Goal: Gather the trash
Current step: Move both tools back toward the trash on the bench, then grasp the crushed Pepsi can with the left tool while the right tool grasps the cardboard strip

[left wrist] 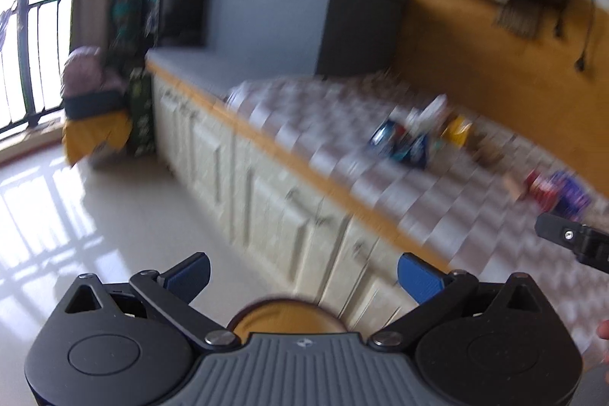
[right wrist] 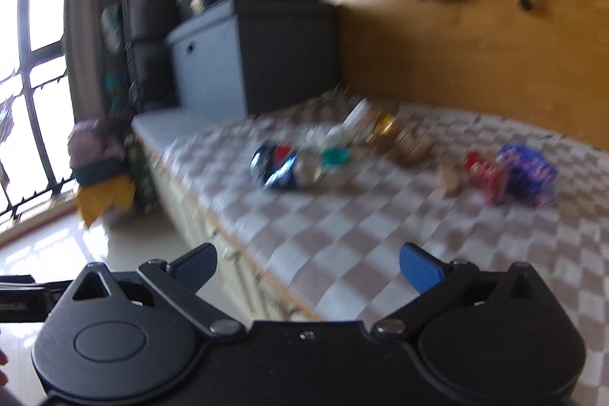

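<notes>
Approached with both grippers, left [left wrist: 302,274] and right [right wrist: 308,267], jaws spread empty, toward wrappers [right wrist: 293,164] mid-frame for pickup.

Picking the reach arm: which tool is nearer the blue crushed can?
Right, by my read. The right tool is open over the checked cover, the blue crushed can ahead. The left tool is open over the floor beside the cabinets, farther off.

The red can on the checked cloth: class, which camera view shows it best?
The right wrist view: the red can sits well inside the picture. In the left wrist view it lies blurred near the right edge.
</notes>
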The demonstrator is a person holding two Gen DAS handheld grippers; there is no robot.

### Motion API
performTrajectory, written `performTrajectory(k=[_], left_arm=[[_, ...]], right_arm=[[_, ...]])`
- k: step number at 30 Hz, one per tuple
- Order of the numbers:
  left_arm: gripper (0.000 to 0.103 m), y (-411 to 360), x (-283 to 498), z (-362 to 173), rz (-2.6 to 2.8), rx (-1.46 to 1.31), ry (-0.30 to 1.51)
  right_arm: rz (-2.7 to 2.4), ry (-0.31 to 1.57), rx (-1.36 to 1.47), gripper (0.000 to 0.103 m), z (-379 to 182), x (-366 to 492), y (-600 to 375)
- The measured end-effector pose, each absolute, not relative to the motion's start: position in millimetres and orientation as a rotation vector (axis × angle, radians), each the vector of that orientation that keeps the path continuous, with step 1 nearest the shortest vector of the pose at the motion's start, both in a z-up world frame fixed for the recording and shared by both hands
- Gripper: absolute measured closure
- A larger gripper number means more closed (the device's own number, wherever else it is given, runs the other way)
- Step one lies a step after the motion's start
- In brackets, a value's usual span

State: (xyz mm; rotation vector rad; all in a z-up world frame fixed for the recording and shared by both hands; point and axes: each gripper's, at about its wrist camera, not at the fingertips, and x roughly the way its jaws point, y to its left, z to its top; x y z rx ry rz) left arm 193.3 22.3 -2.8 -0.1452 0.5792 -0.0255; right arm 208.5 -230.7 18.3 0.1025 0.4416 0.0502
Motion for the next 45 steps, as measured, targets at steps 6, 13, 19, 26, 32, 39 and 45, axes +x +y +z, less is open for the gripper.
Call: performTrajectory(k=[6,13,19,26,32,39,45], left_arm=[[0.000,-8,211,29,-0.078,-0.123,0.449],[0.000,-48,243,54,-0.146,-0.087,0.364],[0.000,-77,272,59,-0.187,-0.064,0.353],[0.000,-112,312,44,-0.284,0.021,0.377],[0.000,-128,355,23,-0.378,0.080,0.421],[0.000,-138,405,2,-0.409,0.147,0.477],[0.000,-127,454,1,-0.379,0.172,0.555]], right_arm=[[-0.057,0.316,0.130,0.000,41,219,-264],[-0.139,0.221,0.136,0.000,60,248,-290],[-0.216,0.161,0.131,0.000,66,281,-308],[-0.221,0.220,0.141,0.000,34,320,-341],[-0.179,0.331,0.146,0.002,-5,345,-371],[-0.121,0.431,0.250,0.018,-27,369,-395],[-0.098,0.448,0.253,0.018,-35,380,-405]])
